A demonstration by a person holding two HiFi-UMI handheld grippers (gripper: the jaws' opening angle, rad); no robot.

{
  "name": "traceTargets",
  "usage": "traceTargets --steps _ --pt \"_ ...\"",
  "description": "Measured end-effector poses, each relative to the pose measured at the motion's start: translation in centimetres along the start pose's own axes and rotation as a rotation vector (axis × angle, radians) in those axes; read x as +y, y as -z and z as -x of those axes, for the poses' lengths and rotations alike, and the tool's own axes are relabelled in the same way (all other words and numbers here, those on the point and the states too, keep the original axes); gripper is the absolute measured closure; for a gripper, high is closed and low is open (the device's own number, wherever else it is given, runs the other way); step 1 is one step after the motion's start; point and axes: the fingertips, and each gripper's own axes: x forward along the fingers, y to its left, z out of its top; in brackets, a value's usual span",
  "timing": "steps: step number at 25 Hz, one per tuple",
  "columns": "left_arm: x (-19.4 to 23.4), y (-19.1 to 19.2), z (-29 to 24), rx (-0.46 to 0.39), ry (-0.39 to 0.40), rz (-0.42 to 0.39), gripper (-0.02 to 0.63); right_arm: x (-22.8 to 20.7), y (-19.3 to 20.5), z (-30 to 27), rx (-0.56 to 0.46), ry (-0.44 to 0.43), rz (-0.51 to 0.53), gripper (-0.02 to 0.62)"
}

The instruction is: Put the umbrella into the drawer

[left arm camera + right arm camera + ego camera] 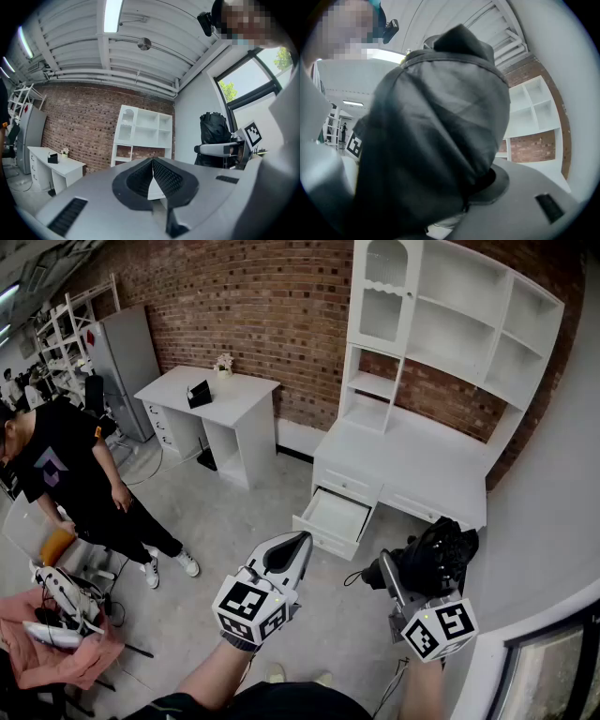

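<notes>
A folded black umbrella (439,551) is clamped in my right gripper (412,570), whose jaws stand wide around its bulk; it fills the right gripper view as dark fabric (436,131). The left gripper (289,551) is shut with nothing in it, its pads meeting at the tip (152,172). Both are held level above the floor, just short of the white desk (412,465). One drawer (323,538) of that desk is pulled out and looks empty, ahead between the two grippers. From the left gripper view, the umbrella (213,131) shows at the right.
A white hutch with shelves (450,324) tops the desk against the brick wall. A second white desk (211,395) stands further left. A person in a black shirt (70,470) stands at the left beside a chair with pink cloth (56,643). Bare floor lies between.
</notes>
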Motion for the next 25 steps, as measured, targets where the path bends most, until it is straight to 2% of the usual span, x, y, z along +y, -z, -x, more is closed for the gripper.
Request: traceTargets --steps 12,17,25 --pt "-0.5 -0.3 0.4 0.004 -0.035 0.005 0.6 0.2 0.1 0.0 0.011 -0.044 -0.006 0.364" --pt "-0.8 -0.2 0.9 0.006 -0.041 0.005 0.598 0.0 0.2 0.7 0.011 -0.049 -0.046 0.363" --pt "-1.2 -0.3 0.2 -0.002 -0.066 0.008 0.598 -3.3 -0.1 2.2 -0.005 -0.036 -0.078 0.362"
